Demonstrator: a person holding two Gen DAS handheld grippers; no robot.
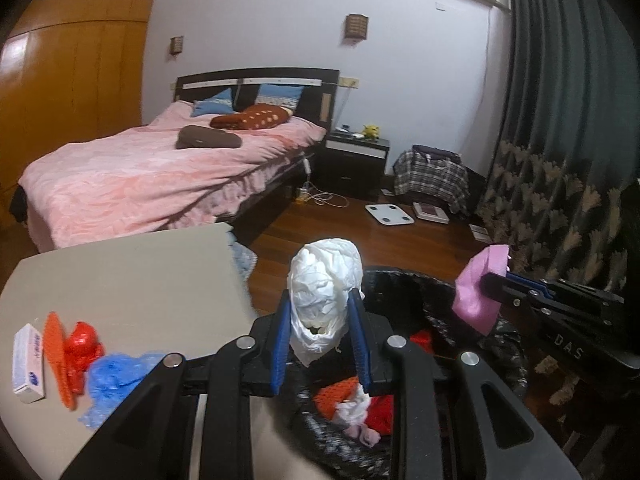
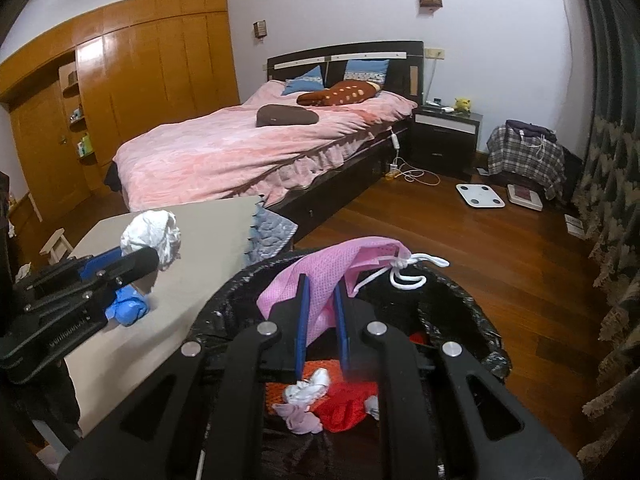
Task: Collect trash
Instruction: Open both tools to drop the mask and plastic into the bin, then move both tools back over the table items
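My left gripper (image 1: pixel 320 300) is shut on a crumpled white plastic bag (image 1: pixel 324 276) and holds it over the near-left rim of a black-lined trash bin (image 1: pixel 500 344). My right gripper (image 2: pixel 320 288) is shut on a pink mesh pouch (image 2: pixel 324 272) with a white drawstring, held above the same bin (image 2: pixel 472 312). The bin holds red, orange, white and pink scraps (image 2: pixel 340 400). On the beige table (image 1: pixel 132 272) lie a blue plastic wad (image 1: pixel 116 376), red and orange wrappers (image 1: pixel 76 348) and a small white box (image 1: pixel 28 360).
A bed with a pink cover (image 2: pixel 256 148) stands behind the table. A dark nightstand (image 2: pixel 446 136), a white scale (image 2: pixel 480 196), a plaid-covered pile (image 2: pixel 528 156) and cables are on the wooden floor (image 2: pixel 520 264). Patterned curtains (image 1: pixel 560 168) hang on the right.
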